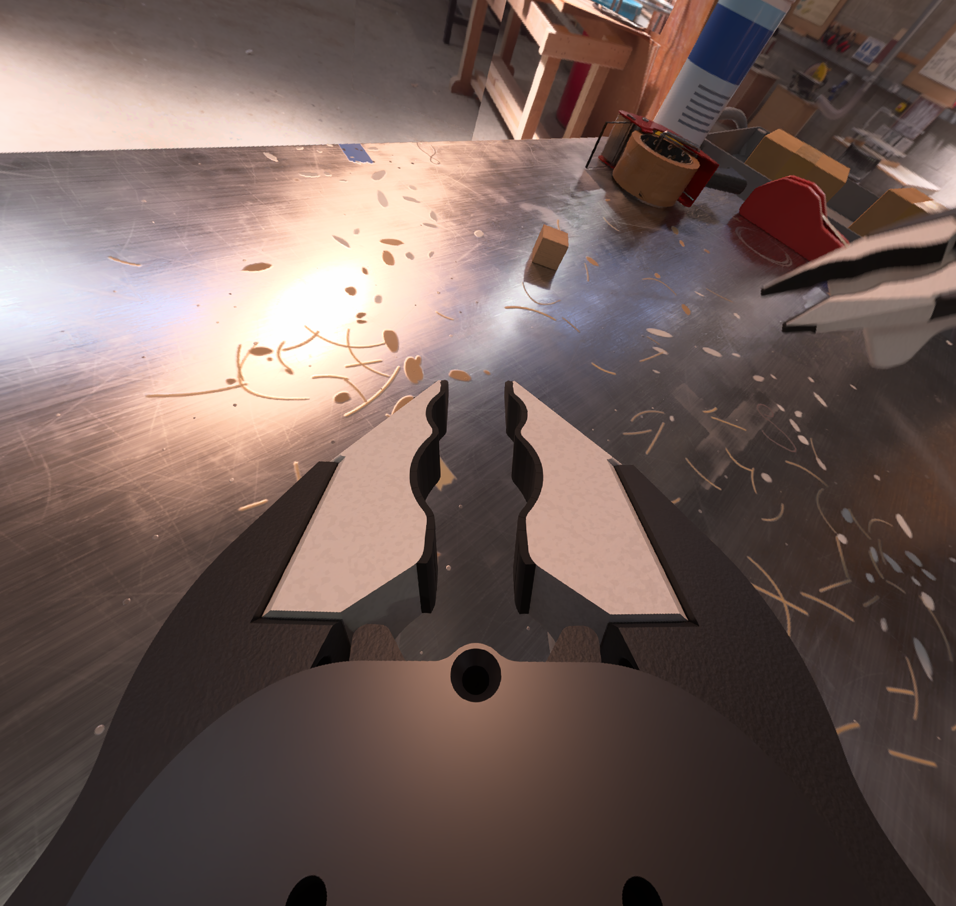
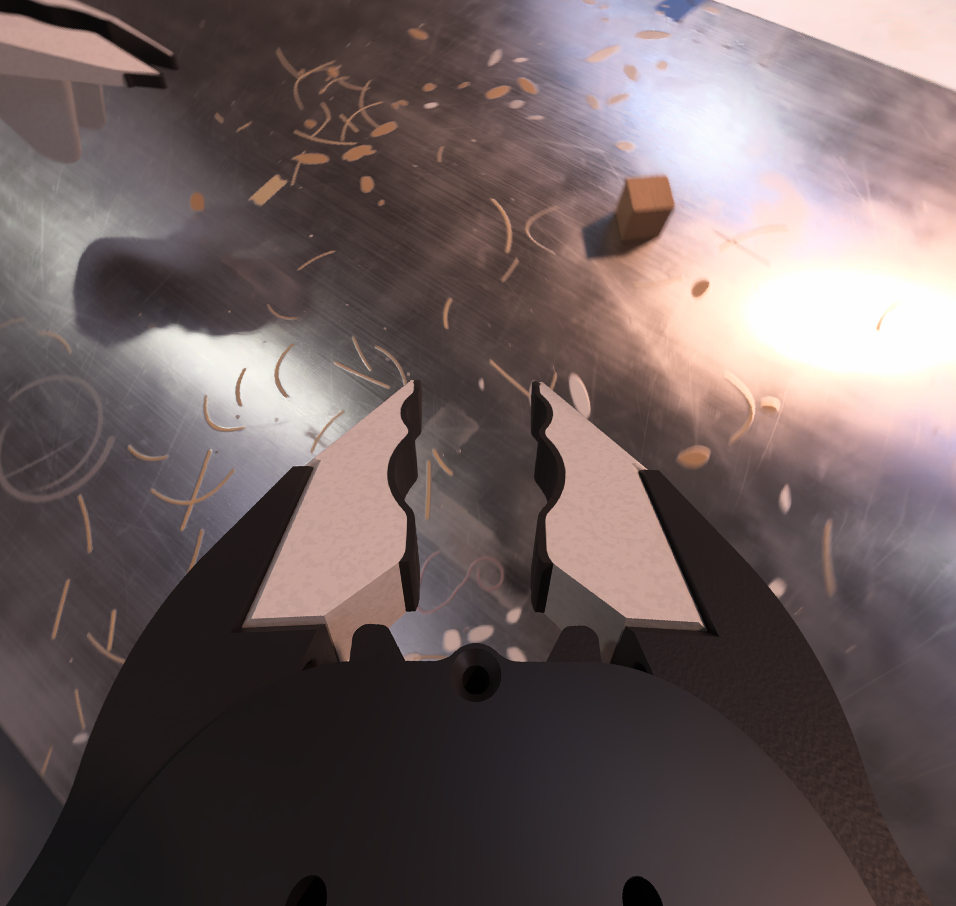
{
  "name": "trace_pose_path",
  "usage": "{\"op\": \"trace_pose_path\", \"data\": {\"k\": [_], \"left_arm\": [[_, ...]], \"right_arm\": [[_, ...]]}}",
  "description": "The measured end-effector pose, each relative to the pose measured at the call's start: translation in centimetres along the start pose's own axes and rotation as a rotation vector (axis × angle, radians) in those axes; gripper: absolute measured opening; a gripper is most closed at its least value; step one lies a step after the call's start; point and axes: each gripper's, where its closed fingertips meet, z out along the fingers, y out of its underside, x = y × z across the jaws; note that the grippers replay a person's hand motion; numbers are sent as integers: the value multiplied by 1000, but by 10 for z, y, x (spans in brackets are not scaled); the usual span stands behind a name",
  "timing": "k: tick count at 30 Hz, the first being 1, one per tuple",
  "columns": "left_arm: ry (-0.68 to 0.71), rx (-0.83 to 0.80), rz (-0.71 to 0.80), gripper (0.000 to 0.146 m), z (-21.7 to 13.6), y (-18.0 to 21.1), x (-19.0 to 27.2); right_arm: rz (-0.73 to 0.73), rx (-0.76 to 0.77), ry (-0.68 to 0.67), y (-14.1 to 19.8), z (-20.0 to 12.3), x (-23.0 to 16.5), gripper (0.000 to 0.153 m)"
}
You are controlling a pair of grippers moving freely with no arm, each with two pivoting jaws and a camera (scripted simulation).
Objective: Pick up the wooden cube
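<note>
Resting well ahead of both grippers' parted fingers (image 2: 357, 493); wooden cube (image 2: 645, 207) untouched.

On the worktop (image 1: 155, 441) ahead of your left hand-held gripper (image 1: 476, 390), the wooden cube (image 1: 549, 247) sits forward and to the right, well apart from the fingertips. Behind it, toward the far right corner, lies the tape dispenser (image 1: 657, 167), with a tall canister (image 1: 724, 48) behind that. Your right hand-held gripper (image 1: 776, 307) hangs to the cube's right; from it, the cube (image 2: 645, 206) lies ahead, right.
</note>
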Motion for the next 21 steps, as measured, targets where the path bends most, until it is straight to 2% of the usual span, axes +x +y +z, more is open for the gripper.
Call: {"op": "trace_pose_path", "data": {"k": [3, 6, 8, 10, 12, 14, 18, 21], "left_arm": [[-23, -1, 39, 21, 0, 0, 1], [-31, 6, 87, 21, 0, 0, 5], [-29, 9, 92, 21, -1, 0, 6], [-27, 6, 89, 21, -1, 0, 6], [-24, 3, 89, 21, 0, 1, 6], [-16, 4, 84, 21, -1, 1, 6], [-5, -19, 58, 21, 2, 4, 5], [-1, -40, 41, 22, 4, 6, 3]], "right_arm": [[-187, -155, 13, -31, 16, 5, 48], [-335, -223, 3, -60, 57, 21, 43], [-319, -238, -15, -67, 93, 49, 39], [-179, -230, -80, -65, 126, 75, 39], [-1, -119, -175, -69, 142, 87, 39], [81, -13, -198, -71, 143, 95, 38], [-103, -24, -3, -68, 140, 106, 33], [-119, -99, -29, -55, 147, 98, 35]]}}
